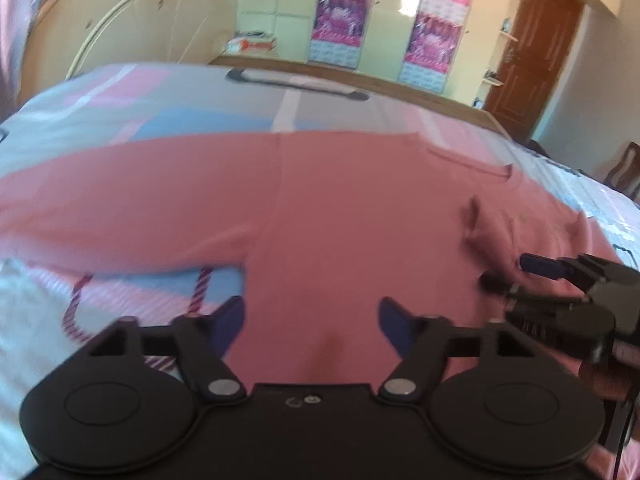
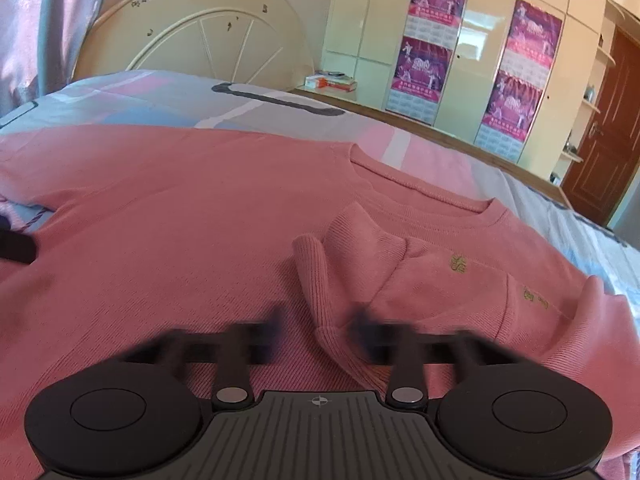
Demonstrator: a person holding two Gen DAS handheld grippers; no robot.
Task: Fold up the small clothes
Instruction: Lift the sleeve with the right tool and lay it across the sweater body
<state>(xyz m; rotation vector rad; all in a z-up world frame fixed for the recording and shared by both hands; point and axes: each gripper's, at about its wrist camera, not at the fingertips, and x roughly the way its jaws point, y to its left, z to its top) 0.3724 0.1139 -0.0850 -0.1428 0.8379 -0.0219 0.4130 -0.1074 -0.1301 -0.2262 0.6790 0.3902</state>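
Two grippers over pink sweater [image 2: 180, 208] on bed [image 2: 120, 96]; left gripper [image 1: 312, 312] jaws wide, empty; right gripper [image 2: 318, 328] jaws apart astride cuff [image 2: 316, 280], blurred; risk: cuff slips, fold undone.

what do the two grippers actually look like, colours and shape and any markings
The left gripper is matte black with two round discs, silver pivot pins and dark blue fingertip pads. The right gripper is the same black build, with a ribbed grey centre plate bearing a small crosshair mark; its fingers are motion-blurred, so pad colour is unclear there.
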